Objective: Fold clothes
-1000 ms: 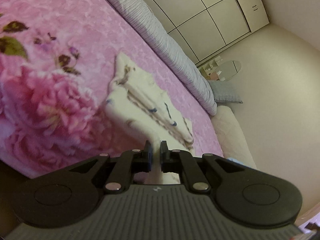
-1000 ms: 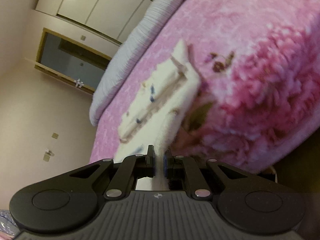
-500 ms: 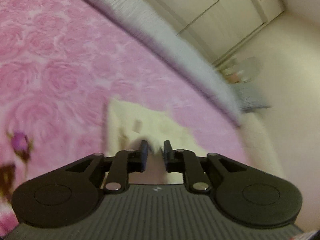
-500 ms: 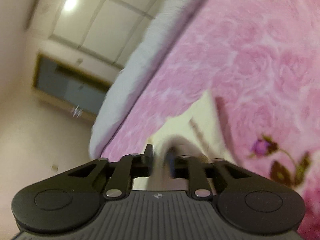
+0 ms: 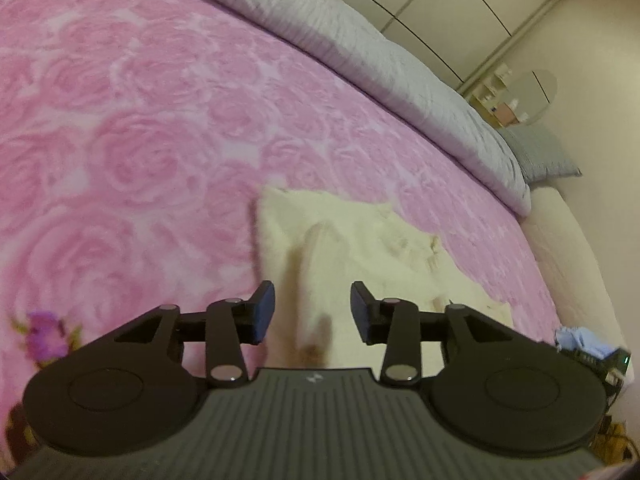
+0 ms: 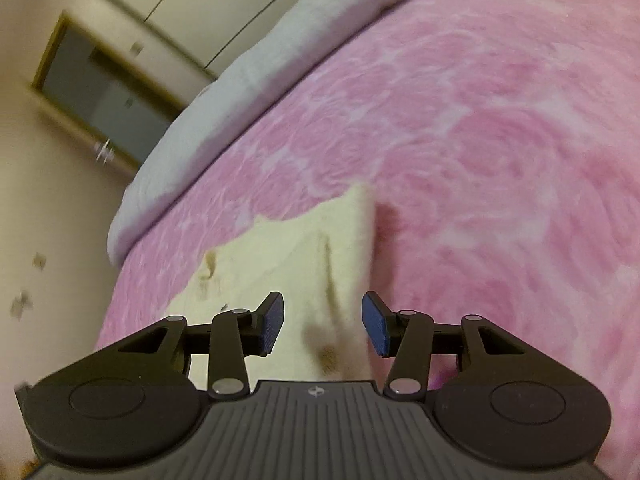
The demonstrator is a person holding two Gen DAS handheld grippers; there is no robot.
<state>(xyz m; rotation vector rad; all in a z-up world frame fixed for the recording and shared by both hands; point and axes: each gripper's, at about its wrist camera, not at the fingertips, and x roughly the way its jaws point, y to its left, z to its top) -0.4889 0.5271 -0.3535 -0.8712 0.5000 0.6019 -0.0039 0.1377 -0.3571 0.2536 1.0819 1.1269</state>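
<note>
Lying flat on pink blanket (image 5: 140, 128), cream garment (image 5: 360, 240), orientation unclear

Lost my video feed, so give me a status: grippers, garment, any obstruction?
Left gripper open, right gripper open. Cream garment lying on pink bedspread, between both sets of fingers, ungripped. Nothing in the way.

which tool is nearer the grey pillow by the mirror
Left. The left tool hangs open over the cream garment, with the grey pillow ahead to its right. The right tool is open over the same garment, and its view shows no pillow.
</note>
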